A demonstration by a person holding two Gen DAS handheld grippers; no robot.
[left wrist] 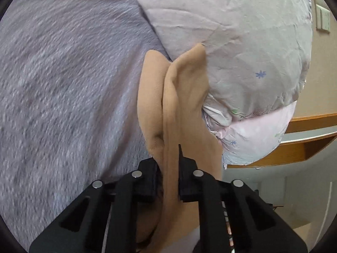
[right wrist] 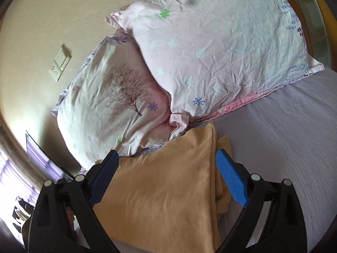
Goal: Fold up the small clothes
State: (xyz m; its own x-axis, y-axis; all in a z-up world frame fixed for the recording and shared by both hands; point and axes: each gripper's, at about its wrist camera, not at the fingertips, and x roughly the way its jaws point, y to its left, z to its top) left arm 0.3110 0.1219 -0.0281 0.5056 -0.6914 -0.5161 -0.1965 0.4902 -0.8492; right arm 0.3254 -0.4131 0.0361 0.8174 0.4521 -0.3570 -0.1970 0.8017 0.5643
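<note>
A tan soft garment (left wrist: 177,105) hangs in folds from my left gripper (left wrist: 168,168), whose black jaws are shut on it above the lavender bed sheet (left wrist: 63,84). In the right wrist view the same tan garment (right wrist: 160,194) lies spread on the sheet between the fingers of my right gripper (right wrist: 166,164). That gripper is open, its blue pads (right wrist: 231,179) wide apart on either side of the cloth. A second tan layer pokes out under the right edge.
Two pale floral pillows (right wrist: 210,48) (right wrist: 109,97) lie at the head of the bed, just beyond the garment. A beige wall with a switch plate (right wrist: 60,62) stands to the left. A wooden bed frame (left wrist: 305,130) shows at the right.
</note>
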